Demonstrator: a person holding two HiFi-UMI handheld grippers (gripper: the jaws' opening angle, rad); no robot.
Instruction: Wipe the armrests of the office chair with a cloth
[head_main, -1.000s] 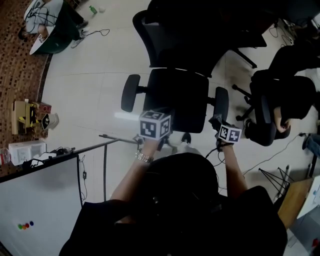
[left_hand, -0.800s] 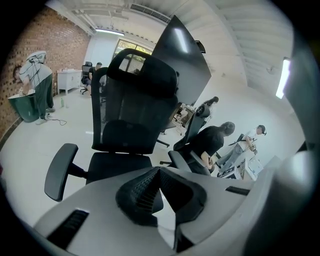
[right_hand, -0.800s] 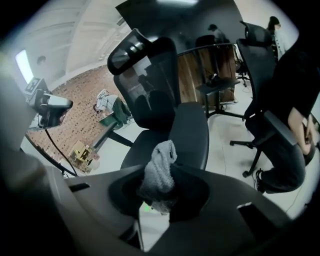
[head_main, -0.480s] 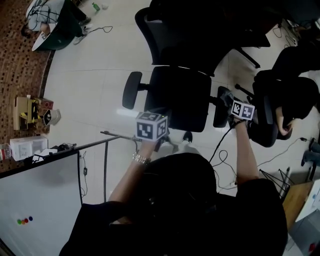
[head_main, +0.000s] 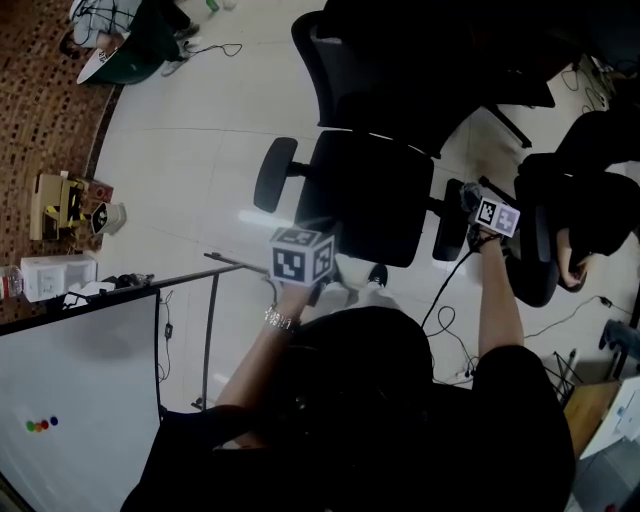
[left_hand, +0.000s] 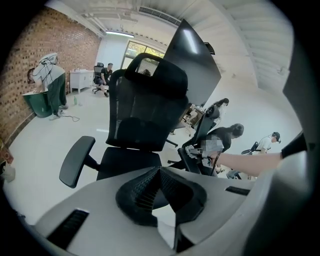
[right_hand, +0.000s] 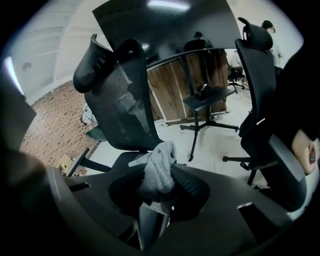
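A whiteboard (head_main: 80, 370) stands at the far left over the pale floor (head_main: 180, 160). The office chair (left_hand: 145, 110) faces the person, and its left-hand armrest (head_main: 274, 173), as seen from the head view, sticks out bare with nothing on it.

The left claw (left_hand: 160, 172) hangs in front of the seat (head_main: 375, 195), well short of that armrest. Its jaws are pressed together with nothing between them, and its marker cube (head_main: 300, 256) sits above the seat's front edge.

Across the seat, the right-hand armrest (head_main: 449, 228) lies just beside the right claw (right_hand: 161, 182), which reaches out on a straight arm to the armrest's rear end. That claw is clamped on the cloth (right_hand: 159, 170), a grey knitted wad that bulges up out of the jaws and stands above them. The right gripper view does not show the armrest under it, so I cannot tell whether the cloth is touching the pad or only hovering over it.

Further right is a second chair (head_main: 575, 200) with a person sitting in it, close to the right claw but apart from it.
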